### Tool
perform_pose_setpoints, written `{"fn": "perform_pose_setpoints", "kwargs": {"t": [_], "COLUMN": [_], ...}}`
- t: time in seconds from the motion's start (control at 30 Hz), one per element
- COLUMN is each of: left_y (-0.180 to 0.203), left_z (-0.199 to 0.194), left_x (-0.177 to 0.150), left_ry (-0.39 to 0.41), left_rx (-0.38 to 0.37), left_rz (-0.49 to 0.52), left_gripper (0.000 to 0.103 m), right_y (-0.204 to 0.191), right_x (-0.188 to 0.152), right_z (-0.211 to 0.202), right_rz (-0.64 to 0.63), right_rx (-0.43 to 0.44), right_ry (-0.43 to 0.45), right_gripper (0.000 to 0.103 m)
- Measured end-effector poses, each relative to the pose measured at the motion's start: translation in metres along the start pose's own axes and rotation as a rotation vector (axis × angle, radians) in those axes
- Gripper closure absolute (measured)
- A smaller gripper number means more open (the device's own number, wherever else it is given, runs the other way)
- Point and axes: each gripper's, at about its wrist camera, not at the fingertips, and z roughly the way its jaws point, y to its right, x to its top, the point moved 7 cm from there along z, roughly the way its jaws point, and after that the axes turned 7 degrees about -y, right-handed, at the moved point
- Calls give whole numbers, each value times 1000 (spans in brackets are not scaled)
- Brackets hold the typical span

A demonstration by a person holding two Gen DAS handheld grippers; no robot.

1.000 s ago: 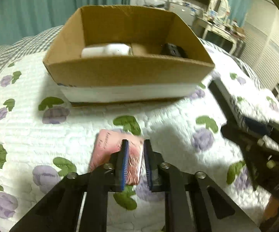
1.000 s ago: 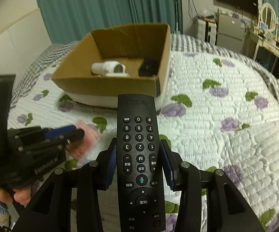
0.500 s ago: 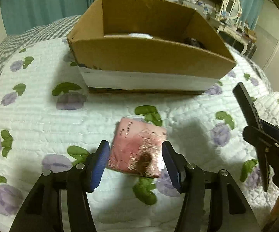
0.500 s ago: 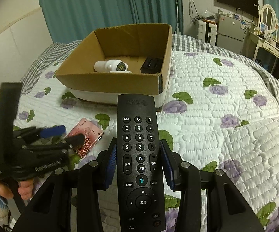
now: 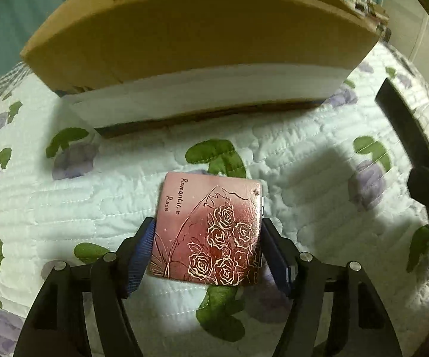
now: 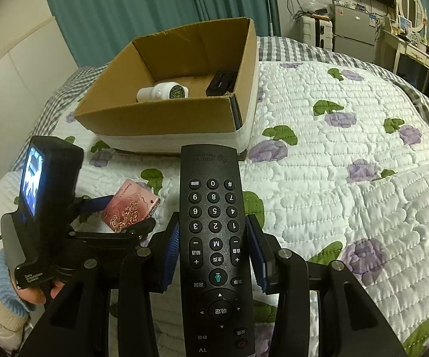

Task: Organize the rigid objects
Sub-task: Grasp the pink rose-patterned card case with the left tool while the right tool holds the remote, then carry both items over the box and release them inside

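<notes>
A pink rose-printed case (image 5: pixel 208 232) lies flat on the quilt, with my left gripper (image 5: pixel 208 253) around its near half. The blue pads stand at both side edges; I cannot tell whether they press it. The case also shows in the right wrist view (image 6: pixel 129 209) between the left gripper's fingers (image 6: pixel 101 202). My right gripper (image 6: pixel 214 255) is shut on a black TV remote (image 6: pixel 216 247) and holds it above the bed. A cardboard box (image 6: pixel 155 119) stands just beyond, holding a white bottle (image 6: pixel 162 91) and a small black object (image 6: pixel 222 82).
The box's near wall (image 5: pixel 196 38) fills the top of the left wrist view, close ahead. The floral quilt (image 6: pixel 348 148) spreads to the right. Curtains, a desk and shelves stand at the back. The right gripper's frame (image 5: pixel 422 178) shows at the right edge.
My left gripper was narrow over the case, opened wide, then moved forward and down so its pads now flank the case. The right gripper kept the remote and rose slightly.
</notes>
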Motion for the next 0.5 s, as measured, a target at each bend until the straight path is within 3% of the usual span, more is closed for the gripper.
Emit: {"fn": "perform_pose_setpoints", "kwargs": {"t": [0.23,0.5], "left_y": [-1,2], "left_z": [-55,-69], "left_x": [-6,-12], "left_ry": [133,149], "left_rx": [-40,-100], "left_rz": [-6,-11], "left_gripper": [36,36], "right_y": [-6,-21], "right_x": [4,11], "right_z": [-18,-36], "right_rz": [-14,-52], "right_rx": [-3,-26], "right_ry": [43,81], "right_gripper": [62,62]}}
